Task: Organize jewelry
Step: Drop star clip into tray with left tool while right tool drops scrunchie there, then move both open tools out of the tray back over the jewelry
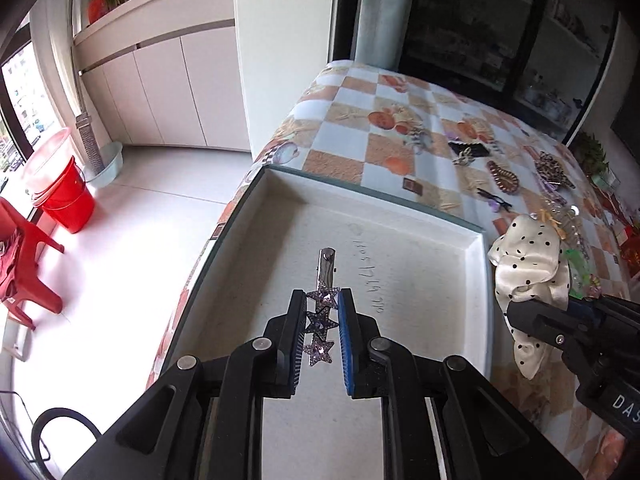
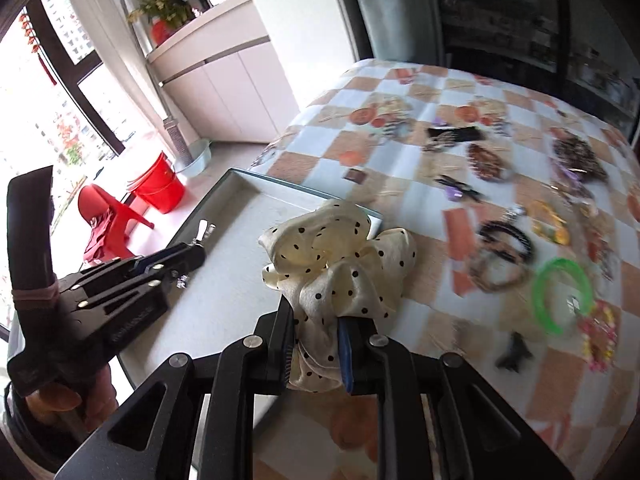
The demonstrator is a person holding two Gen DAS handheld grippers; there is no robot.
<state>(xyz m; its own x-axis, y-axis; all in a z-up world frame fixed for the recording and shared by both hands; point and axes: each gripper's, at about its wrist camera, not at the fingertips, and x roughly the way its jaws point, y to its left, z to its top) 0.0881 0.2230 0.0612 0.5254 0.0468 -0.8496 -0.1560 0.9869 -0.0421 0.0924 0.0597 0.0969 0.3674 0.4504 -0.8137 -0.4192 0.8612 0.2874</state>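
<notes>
Your left gripper (image 1: 322, 300) is clamped on a star clip (image 1: 320, 322): three purple rhinestone stars sit between the blue pads, and the silver bar of the clip sticks out past the fingertips. You hold it over the tray (image 1: 476, 256), a shallow white box with a dark rim that lies at the near corner of the table (image 1: 360, 120). Faint handwriting shows on the tray floor just right of the clip.

Your right gripper (image 2: 320, 316) is closed on a scrunchie (image 2: 340, 264), cream with black dots. Its fabric bulges out above the fingers and hangs down between them. It sits at the tray's right edge, partly over the rim and partly over the checked tablecloth; in the left wrist view it hangs just outside the tray wall.

Further out on the cloth lies the rest of the jewelry, well apart from the tray: a green bangle (image 2: 560, 296), a black bangle (image 2: 506, 240), a brown claw clip (image 1: 502, 176), a black hair clip (image 1: 494, 198) and a dark beaded heap (image 1: 552, 168). The right wrist view is blurred there, so smaller pieces cannot be told apart.

On the floor left of the table stand a red bucket (image 1: 66, 200) and a red stool (image 1: 24, 268).
</notes>
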